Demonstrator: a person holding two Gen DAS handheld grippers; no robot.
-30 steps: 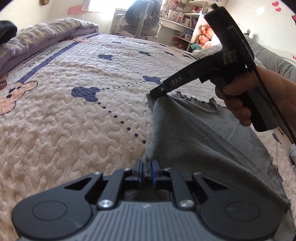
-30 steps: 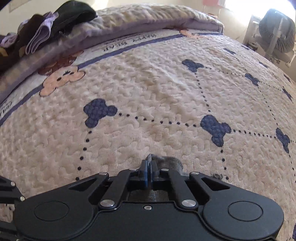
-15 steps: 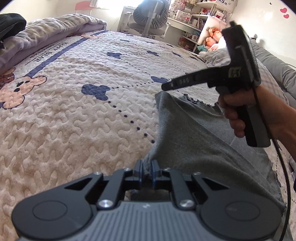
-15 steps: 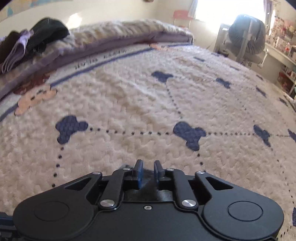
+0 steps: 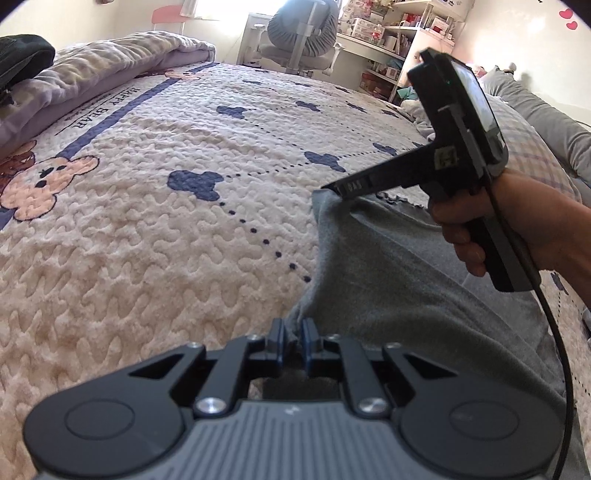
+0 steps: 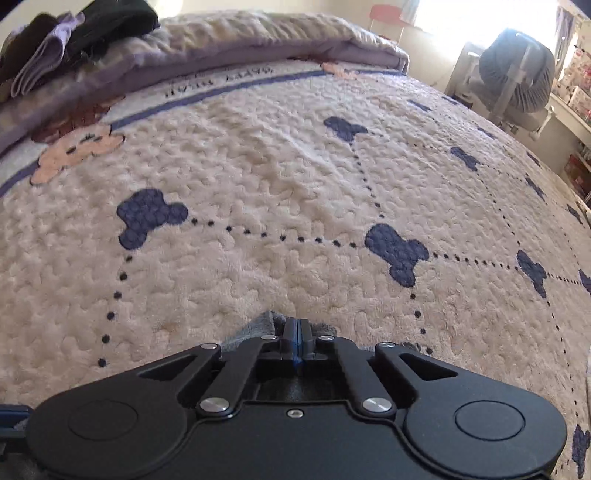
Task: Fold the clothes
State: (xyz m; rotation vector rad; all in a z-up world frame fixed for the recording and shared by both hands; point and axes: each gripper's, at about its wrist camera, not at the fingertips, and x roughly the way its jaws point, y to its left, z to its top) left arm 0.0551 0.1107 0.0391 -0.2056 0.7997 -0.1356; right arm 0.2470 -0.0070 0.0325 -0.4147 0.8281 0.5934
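Half a second back my right gripper (image 5: 330,188) stood off the cloth with its blue pads parted; now it has dropped to the far corner of the grey garment (image 5: 399,280), its pads pressed together, and that corner peaks up at its tip. At far left, dark clothes (image 6: 85,26) lie heaped on a folded lilac blanket (image 5: 110,70) along the edge of the bed. Next comes the cream quilt (image 5: 155,243) with its bear print and blue bows, bare across its middle. My left gripper (image 5: 293,334) is clamped on the near corner of the garment, a pinch of grey fabric standing up between its pads. From there the garment spreads rightward over the quilt. My right hand (image 5: 491,221) grips the handle above it. In the right wrist view, grey cloth (image 6: 258,326) shows just beneath the joined pads.
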